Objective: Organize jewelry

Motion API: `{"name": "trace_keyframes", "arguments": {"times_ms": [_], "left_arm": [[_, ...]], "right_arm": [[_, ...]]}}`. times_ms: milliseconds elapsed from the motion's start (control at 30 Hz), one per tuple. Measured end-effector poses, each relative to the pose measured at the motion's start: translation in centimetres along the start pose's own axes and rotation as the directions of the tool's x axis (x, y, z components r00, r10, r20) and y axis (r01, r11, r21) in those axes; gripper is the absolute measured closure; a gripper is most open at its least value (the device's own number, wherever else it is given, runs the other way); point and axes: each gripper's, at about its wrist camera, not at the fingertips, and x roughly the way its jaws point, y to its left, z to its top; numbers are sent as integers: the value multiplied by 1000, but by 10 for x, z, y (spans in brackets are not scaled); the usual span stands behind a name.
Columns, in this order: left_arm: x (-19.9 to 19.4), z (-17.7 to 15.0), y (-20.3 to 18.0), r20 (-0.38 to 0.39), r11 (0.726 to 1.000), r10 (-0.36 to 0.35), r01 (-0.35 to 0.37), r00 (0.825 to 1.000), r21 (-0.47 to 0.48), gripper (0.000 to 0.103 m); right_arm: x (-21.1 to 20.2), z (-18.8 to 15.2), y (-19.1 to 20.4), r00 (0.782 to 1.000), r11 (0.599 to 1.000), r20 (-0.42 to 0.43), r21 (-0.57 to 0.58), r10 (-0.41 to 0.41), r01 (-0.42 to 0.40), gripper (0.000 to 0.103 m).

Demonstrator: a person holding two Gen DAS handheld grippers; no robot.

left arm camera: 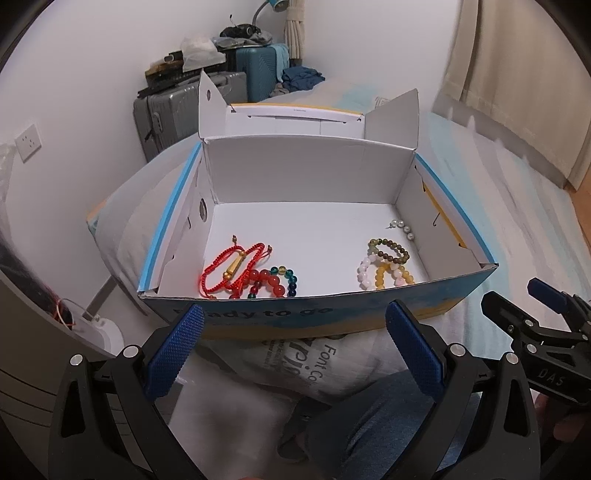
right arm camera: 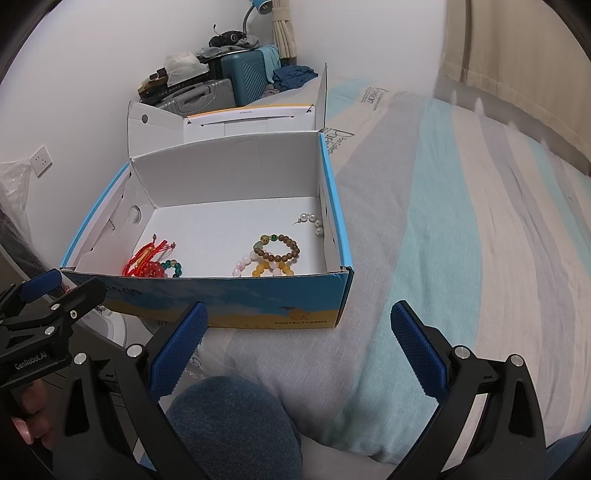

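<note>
Both claws, left claw and right claw, spread, empty, short of box front wall.

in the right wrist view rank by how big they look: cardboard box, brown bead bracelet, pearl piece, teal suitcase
1. cardboard box
2. teal suitcase, though it stands farther back, so it looks smaller than it is
3. brown bead bracelet
4. pearl piece

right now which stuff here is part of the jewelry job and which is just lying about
Job:
- red cord bracelet
- red bead bracelet
- brown bead bracelet
- yellow bead bracelet
- pearl earrings
- cardboard box

Lying about:
- suitcases
- blue clothes
- desk lamp
</note>
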Motion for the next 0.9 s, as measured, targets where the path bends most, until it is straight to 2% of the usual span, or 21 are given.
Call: {"name": "trace_keyframes", "arguments": {"times_ms": [900], "left_arm": [[4, -3, -1, -27, 1000, 16, -16, 999, 7, 6]], "right_arm": [[2, -5, 1, 1000, 1000, -4, 2, 1, -1, 8]]}}
